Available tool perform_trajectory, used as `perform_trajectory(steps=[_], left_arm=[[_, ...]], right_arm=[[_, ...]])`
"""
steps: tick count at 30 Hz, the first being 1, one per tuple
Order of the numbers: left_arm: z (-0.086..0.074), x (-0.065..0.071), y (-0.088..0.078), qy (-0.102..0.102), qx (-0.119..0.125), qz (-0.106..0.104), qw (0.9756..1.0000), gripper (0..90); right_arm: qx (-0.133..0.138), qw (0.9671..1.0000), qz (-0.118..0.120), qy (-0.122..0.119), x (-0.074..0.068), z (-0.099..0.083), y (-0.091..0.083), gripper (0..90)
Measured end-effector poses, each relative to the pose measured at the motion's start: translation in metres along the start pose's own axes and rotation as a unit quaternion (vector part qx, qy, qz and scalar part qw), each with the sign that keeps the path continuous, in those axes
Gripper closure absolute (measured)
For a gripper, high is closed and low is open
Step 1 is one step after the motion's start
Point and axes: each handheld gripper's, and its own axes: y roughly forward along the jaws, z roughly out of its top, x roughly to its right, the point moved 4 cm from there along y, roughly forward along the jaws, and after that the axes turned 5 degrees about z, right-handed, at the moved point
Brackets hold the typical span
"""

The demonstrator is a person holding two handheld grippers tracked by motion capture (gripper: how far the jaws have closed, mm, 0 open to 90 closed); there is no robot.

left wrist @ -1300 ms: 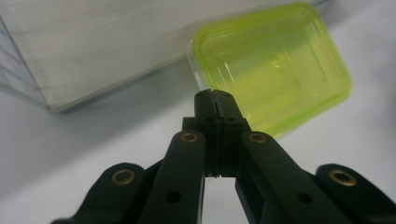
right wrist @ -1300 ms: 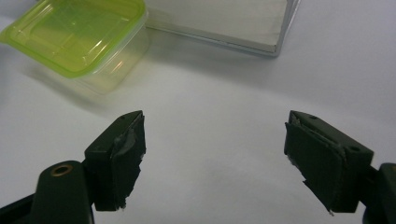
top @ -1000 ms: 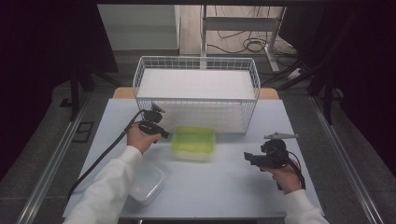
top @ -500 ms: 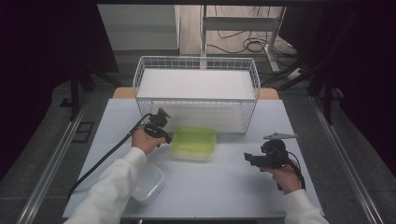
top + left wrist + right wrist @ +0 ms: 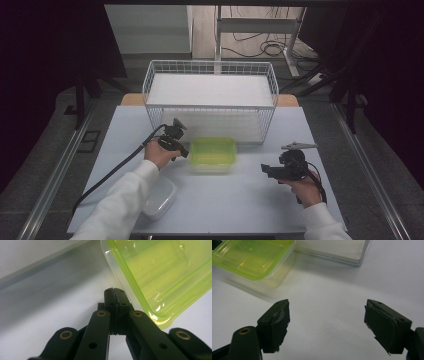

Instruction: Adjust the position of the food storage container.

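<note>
A clear plastic container with a yellow-green lid (image 5: 212, 152) sits mid-table in front of the wire basket. My left gripper (image 5: 184, 151) is at the container's left edge. In the left gripper view its jaws (image 5: 113, 293) are pressed together, tips right beside the rim of the green lid (image 5: 162, 272), with nothing visibly between them. My right gripper (image 5: 264, 169) is held to the right of the container, pointing at it, a short gap away. Its jaws (image 5: 325, 317) stand wide apart over bare table, with the container (image 5: 254, 257) ahead at upper left.
A white wire basket (image 5: 210, 100) with a white liner stands at the back of the table; its base (image 5: 332, 247) lies ahead of the right gripper. An empty clear tub (image 5: 160, 197) sits at front left under the left forearm. A black cable trails from the left gripper.
The left gripper has edged a little right and nearer to the green-lidded container. The right gripper has stayed put.
</note>
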Motion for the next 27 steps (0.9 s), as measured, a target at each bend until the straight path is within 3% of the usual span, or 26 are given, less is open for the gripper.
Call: perform_trajectory(steps=[12,16,17,18,20,22,23,27], left_arm=[[-0.001,0.003,0.002,0.0,-0.002,-0.01,0.9999,90.0],[0.0,0.001,-0.003,0.001,0.005,-0.001,1.0,90.0],[0.0,-0.002,-0.01,0.004,0.022,0.015,0.9996,89.3],[0.0,-0.002,-0.01,0.004,0.022,0.015,0.9996,88.1],[-0.003,-0.001,-0.026,0.003,0.052,0.031,0.9982,85.0],[-0.005,-0.001,-0.034,0.013,0.055,0.034,0.9978,77.9],[-0.008,0.001,-0.047,0.009,0.081,0.033,0.9961,73.4],[-0.012,0.0,-0.063,0.011,0.109,0.018,0.9938,53.9]], right_arm=[[-0.004,1.0,-0.005,-0.005,0.001,-0.001,0.001,20.7],[-0.004,1.0,-0.005,-0.005,0.002,-0.001,0.001,20.6],[-0.003,1.0,-0.004,-0.005,0.002,-0.001,0.001,20.5],[-0.003,1.0,-0.004,-0.005,0.002,-0.001,0.001,20.5],[-0.001,1.0,0.0,-0.002,0.001,0.0,0.0,20.4],[0.003,1.0,0.005,-0.003,0.0,0.001,-0.001,20.3],[0.004,1.0,0.008,-0.004,0.0,0.002,-0.001,20.3],[0.009,0.9998,0.018,-0.002,-0.001,0.004,-0.004,20.1]])
